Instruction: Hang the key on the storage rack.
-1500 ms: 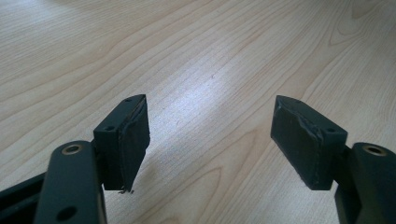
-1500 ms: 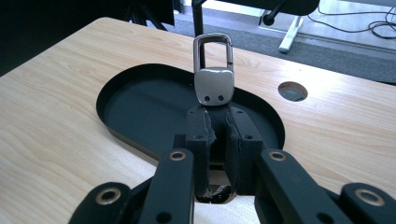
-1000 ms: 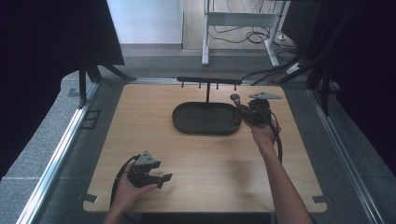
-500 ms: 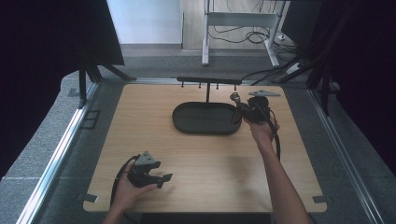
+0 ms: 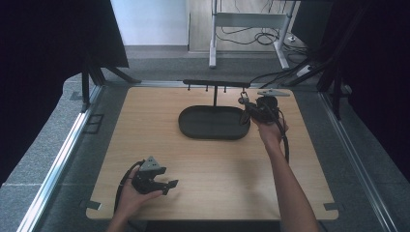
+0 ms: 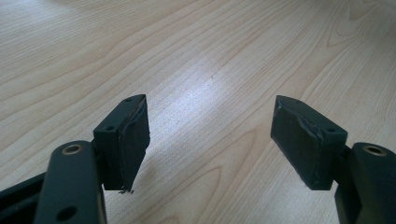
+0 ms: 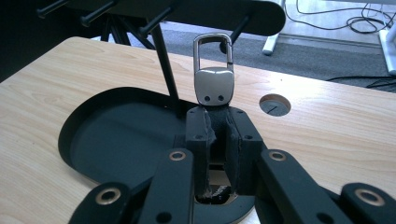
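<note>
Work in hand: hanging a metal key clip (image 7: 214, 70) on the black peg rack (image 5: 216, 85) that stands at the 12 o'clock edge of the table (image 5: 145, 125).
Right gripper (image 7: 219, 122): its jaws are pressed together on the dark strap below the clip's silver body, so the clip stands upright above them, loop uppermost.
Where the clip is: in the air at about 1 o'clock on the table, just off the rack's right end and above the far right rim of the oval tray (image 5: 193, 129); in the right gripper view its loop sits just under the crossbar, close to one of the pegs (image 7: 240, 29).
Done so far: the clip is picked up, lifted and brought up to rack height, judging by how it is held.
Left to do: the loop does not look threaded over a peg yet; I judge it needs to slide onto the peg, then the jaws must let go and draw back.
Unclear: whether loop and peg already touch cannot be told.
Left gripper (image 6: 210, 135): jaws wide apart, nothing between them, low over bare wood at about 7 o'clock, well apart from the rack; it seems idle.
Tray: looks empty.
</note>
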The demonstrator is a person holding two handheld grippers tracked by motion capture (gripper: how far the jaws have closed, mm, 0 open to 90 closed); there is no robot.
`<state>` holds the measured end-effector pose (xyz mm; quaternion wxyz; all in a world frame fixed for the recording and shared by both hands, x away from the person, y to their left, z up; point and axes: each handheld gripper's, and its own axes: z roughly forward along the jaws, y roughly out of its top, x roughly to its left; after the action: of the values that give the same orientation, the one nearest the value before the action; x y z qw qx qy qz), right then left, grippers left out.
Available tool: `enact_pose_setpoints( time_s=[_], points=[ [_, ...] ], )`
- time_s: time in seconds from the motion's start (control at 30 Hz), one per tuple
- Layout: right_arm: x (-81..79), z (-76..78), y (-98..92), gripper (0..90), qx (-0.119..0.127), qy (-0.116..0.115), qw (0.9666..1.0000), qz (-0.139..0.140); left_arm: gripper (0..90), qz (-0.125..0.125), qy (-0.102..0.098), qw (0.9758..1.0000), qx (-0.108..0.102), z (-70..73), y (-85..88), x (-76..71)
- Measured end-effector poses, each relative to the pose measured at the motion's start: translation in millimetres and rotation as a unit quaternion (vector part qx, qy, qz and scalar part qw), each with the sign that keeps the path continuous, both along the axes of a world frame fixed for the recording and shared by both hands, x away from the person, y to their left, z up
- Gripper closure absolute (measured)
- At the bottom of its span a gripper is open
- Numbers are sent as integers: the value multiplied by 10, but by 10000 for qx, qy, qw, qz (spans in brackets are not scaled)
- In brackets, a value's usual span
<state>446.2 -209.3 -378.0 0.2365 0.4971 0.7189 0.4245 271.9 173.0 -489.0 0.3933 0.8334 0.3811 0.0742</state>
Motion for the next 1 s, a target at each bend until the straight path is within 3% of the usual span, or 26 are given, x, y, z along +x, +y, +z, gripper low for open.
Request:
enact_pose_setpoints(
  time_s=[0.67,1.0],
  points=[
    [168,-64,35,807,-4,-84,9999,-114,289,0,-1,10000,-4,-2,-1,-5],
    [271,-209,89,805,-88,21,9998,-189,289,-26,3,10000,13,-10,-21,-10]
  ],
)
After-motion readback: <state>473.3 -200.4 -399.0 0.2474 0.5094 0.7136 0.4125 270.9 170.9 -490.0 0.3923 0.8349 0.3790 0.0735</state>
